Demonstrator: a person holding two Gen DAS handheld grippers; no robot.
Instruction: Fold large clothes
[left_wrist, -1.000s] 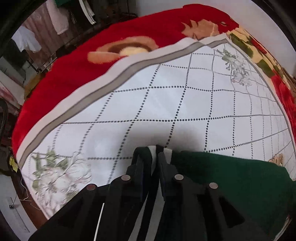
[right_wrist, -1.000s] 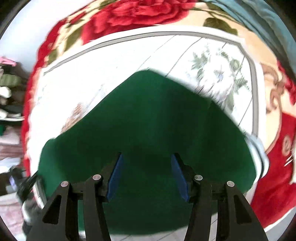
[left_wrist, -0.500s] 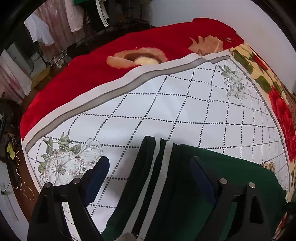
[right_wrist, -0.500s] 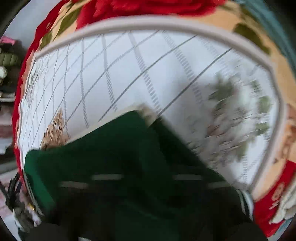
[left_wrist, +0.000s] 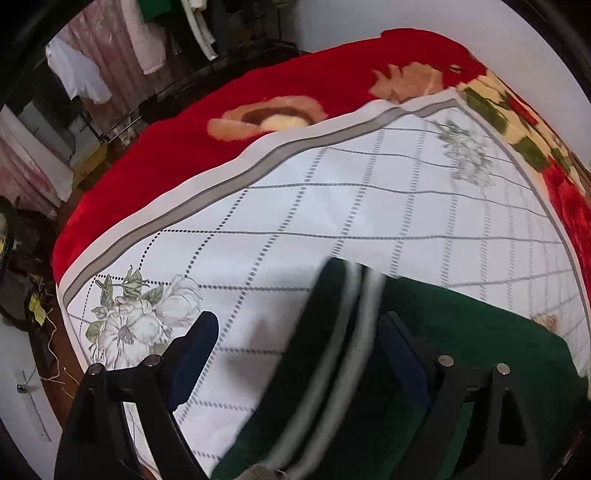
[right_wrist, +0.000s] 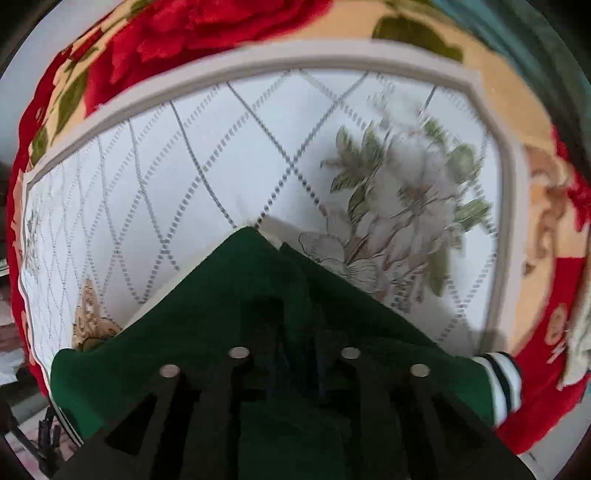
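Green sweater (right_wrist: 229, 306) is bunched at the near edge of the checked bedsheet (left_wrist: 332, 206). We've got our right gripper (right_wrist: 295, 369) clamped on a fold of it, and our left gripper (left_wrist: 295, 350) spread wide, straddling the striped cuff (left_wrist: 343, 332). Looks mid-fold; next we'd pinch that cuff and carry it across. One sweater, one sheet, red blanket (left_wrist: 221, 110) beyond.
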